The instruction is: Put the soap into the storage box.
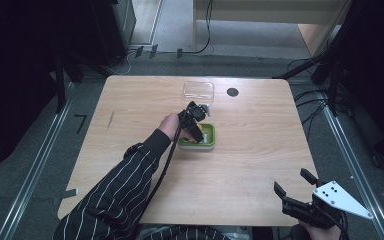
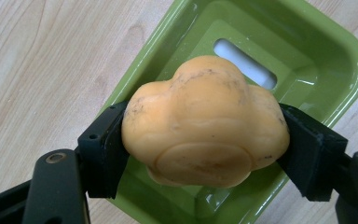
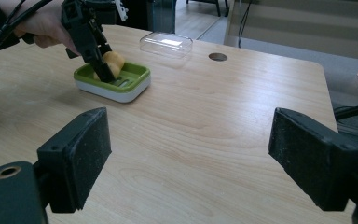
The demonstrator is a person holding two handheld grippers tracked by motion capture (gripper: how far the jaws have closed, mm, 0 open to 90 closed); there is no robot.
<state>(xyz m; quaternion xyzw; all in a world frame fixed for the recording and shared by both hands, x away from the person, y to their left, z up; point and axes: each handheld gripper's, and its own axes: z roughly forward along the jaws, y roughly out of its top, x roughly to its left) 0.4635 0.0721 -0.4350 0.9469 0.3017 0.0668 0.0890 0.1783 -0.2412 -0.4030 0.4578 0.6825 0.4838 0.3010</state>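
Observation:
A lumpy orange bar of soap [image 2: 205,121] sits between the two black pads of my left gripper [image 2: 205,154], which is shut on it just above a green soap dish [image 2: 335,51]. The high view has that left gripper [image 1: 196,131] pointing down into the soap dish [image 1: 210,136] at the table's middle. From the right gripper view the soap [image 3: 113,63] hangs over the dish [image 3: 135,77] in the far jaws. My right gripper [image 1: 294,184] stands open near the front right corner, nothing between its fingers [image 3: 77,158].
A clear plastic lid [image 1: 198,90] lies behind the dish, near the far edge. A round cable hole [image 1: 232,92] sits to its right. The wooden table [image 1: 260,150] is bare wood around my right gripper. A striped sleeve [image 1: 115,195] crosses the front left.

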